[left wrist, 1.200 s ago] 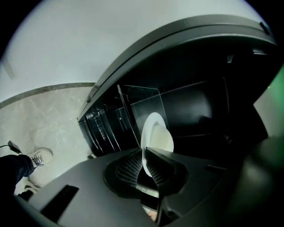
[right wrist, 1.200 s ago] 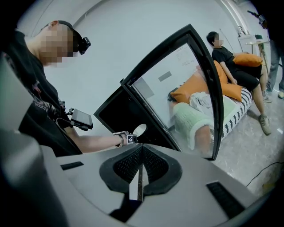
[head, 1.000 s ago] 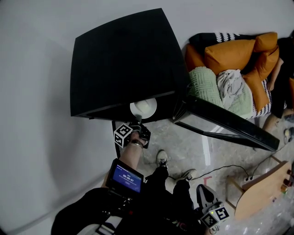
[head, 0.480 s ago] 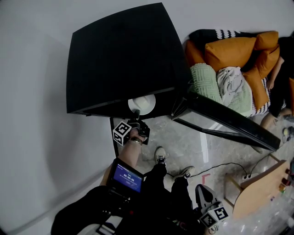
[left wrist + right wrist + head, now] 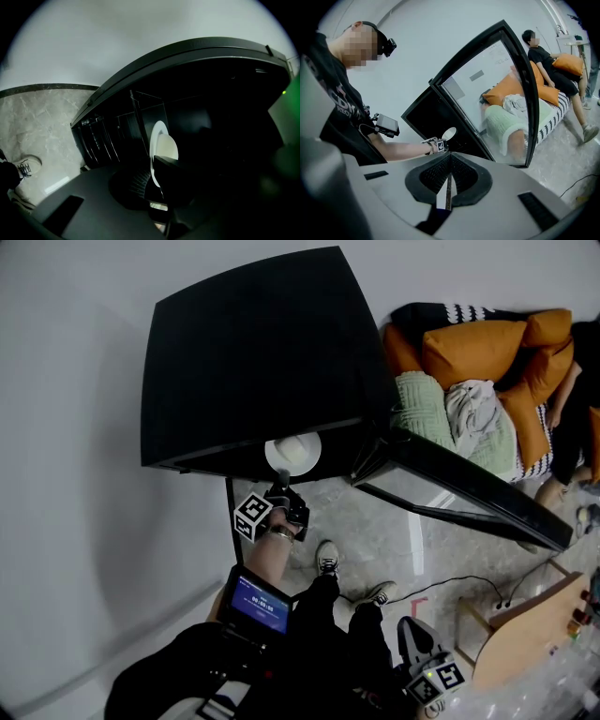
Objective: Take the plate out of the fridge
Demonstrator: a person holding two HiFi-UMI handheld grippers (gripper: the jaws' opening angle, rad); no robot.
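Note:
A white plate (image 5: 292, 454) stands at the front edge of the black fridge (image 5: 253, 362), just inside its opening. My left gripper (image 5: 281, 487) is at the plate's near rim. In the left gripper view the plate (image 5: 164, 143) stands on edge between the dark jaws of the left gripper (image 5: 157, 176), which are closing onto its rim. The fridge's glass door (image 5: 469, 493) is swung wide open to the right. My right gripper (image 5: 433, 682) hangs low by my right side, away from the fridge. The right gripper (image 5: 449, 180) has its jaws together with nothing between them.
A sofa with orange cushions (image 5: 478, 348) and a green blanket (image 5: 419, 409) stands behind the open door, and a person (image 5: 546, 65) sits on it. A cable (image 5: 450, 585) runs over the floor to a wooden piece (image 5: 525, 634) at the lower right. My shoes (image 5: 328, 561) are below the fridge.
The left gripper and the plate have shifted only slightly at the fridge's front edge. The right gripper has stayed low at my side.

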